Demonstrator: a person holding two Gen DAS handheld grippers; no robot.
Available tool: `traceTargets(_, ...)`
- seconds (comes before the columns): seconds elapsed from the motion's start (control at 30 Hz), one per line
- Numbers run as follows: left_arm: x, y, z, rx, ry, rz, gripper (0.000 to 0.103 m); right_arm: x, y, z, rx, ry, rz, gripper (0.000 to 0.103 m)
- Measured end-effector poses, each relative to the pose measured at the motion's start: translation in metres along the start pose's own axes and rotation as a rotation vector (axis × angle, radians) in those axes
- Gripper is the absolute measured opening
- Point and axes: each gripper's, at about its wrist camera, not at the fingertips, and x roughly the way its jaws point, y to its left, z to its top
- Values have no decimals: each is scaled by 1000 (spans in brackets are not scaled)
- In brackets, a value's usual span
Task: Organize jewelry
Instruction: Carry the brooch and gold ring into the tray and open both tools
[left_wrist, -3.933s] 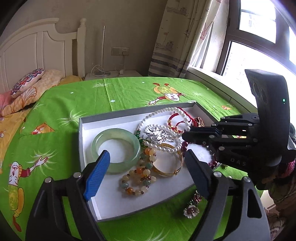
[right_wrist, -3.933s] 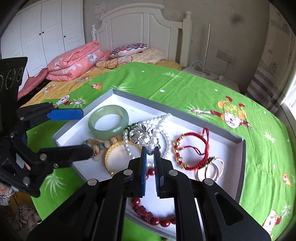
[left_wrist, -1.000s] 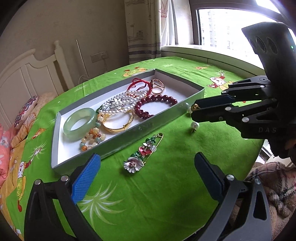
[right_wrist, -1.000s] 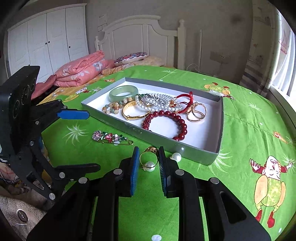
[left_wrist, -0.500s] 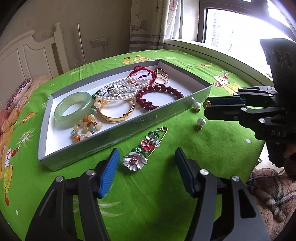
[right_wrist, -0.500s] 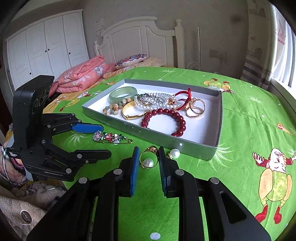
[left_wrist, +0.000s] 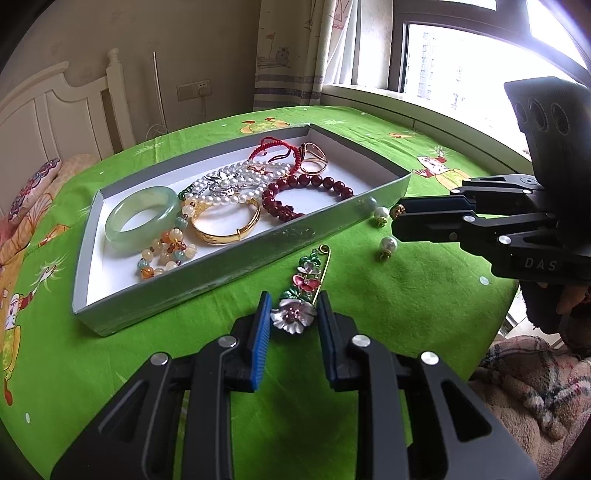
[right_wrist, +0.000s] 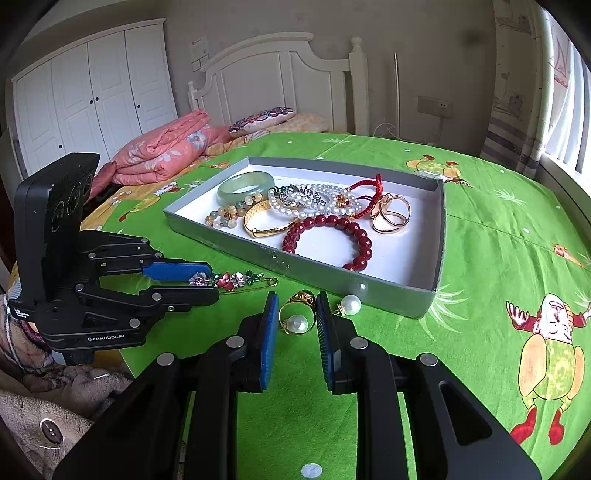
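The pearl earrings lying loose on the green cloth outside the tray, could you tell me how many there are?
2: one pearl earring sits between the right gripper pads, the other pearl earring lies beside it, by the tray wall.

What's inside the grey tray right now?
The grey tray holds a jade bangle, gold bangle, pearl strand, red bead bracelet; overlaps hide the rest.

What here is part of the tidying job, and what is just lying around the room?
Part of the job:
- flower brooch, between the left gripper pads
- pearl ring, in the right gripper
- loose pearl earring
- grey tray of bracelets

Just lying about:
- pink quilt
- patterned pillow
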Motion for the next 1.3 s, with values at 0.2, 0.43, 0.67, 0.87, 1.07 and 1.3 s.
traceTargets(0.2,-15,-1,3,-6,-57,5,24,-3,-2,1,8,-10,-2,20)
traceTargets(0.43,-34,2,11,-19,-116,22,24,-6,-2,1,9,-20,0,20)
traceTargets(0.67,-46,9,16,-34,-148,34,24,-8,0,4,6,-32,2,20)
traceTargets(0.87,-56,10,26,-8,-169,57,24,-10,1,7,1,-43,1,20)
traceTargets(1.07,-65,16,41,10,-196,84,24,-13,1,14,-6,-60,-9,20)
traceTargets(1.3,-56,28,66,18,-188,102,24,-5,3,32,-32,-69,-28,20)
